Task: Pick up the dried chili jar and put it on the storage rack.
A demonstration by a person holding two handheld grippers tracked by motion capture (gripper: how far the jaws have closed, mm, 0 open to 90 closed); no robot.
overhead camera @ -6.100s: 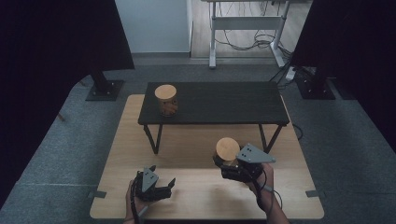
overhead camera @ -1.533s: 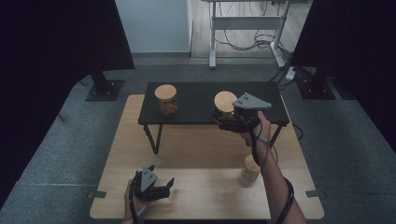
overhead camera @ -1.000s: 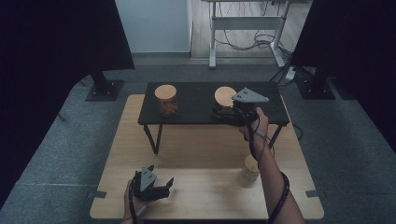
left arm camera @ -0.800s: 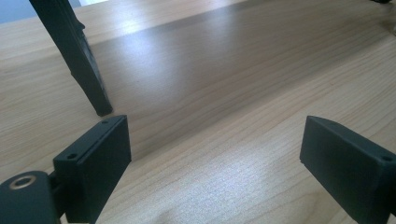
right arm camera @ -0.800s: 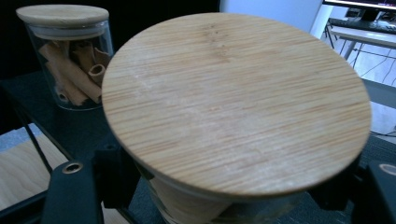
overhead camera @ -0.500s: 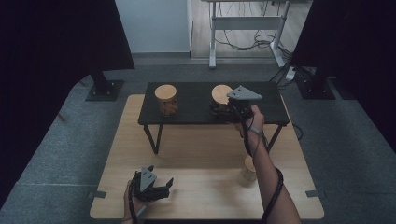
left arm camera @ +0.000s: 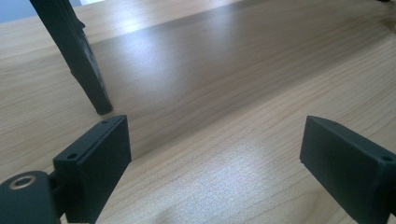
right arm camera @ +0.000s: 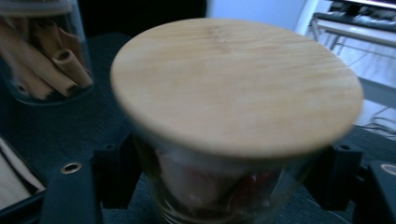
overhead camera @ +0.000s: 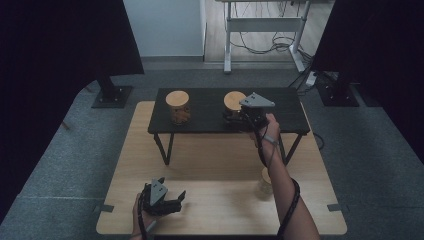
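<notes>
Jar [right arm camera: 236, 140], glass with a round wooden lid, stands upright on the dark raised surface [overhead camera: 205, 107] in the upper centre of the high view, right of centre on that surface.

Near field, lower left of the high view: the left hand-held gripper [overhead camera: 175, 198] rests low on the pale wooden surface [overhead camera: 215, 160]. In the left gripper view its jaws stand wide apart with nothing between them; bare wood grain lies ahead, and one dark leg [left arm camera: 77, 56] of the raised surface rises at the upper left. This unit is well apart from the jar.

Middle field, lower right of the high view: a second lidded jar [overhead camera: 263, 182] stands on the pale surface, partly hidden by the person's right forearm.

Far field: the right hand-held gripper [overhead camera: 234, 116] reaches across to the jar on the dark surface. In the right gripper view the jar body sits directly between the two jaws, its long axis vertical and its lid above them. The jaws have just been opening. The pads lie just beside the glass; contact cannot be confirmed, and the grip is judged released or nearly so.

Another jar [overhead camera: 178, 106], holding tan stick-shaped contents, stands farther left on the same dark surface, apart from the first.

Judgement: the jar is set down; the coming move calls for a straight retreat of the right unit toward the bottom of the frame, along the jaw line, to avoid tipping the jar.
</notes>
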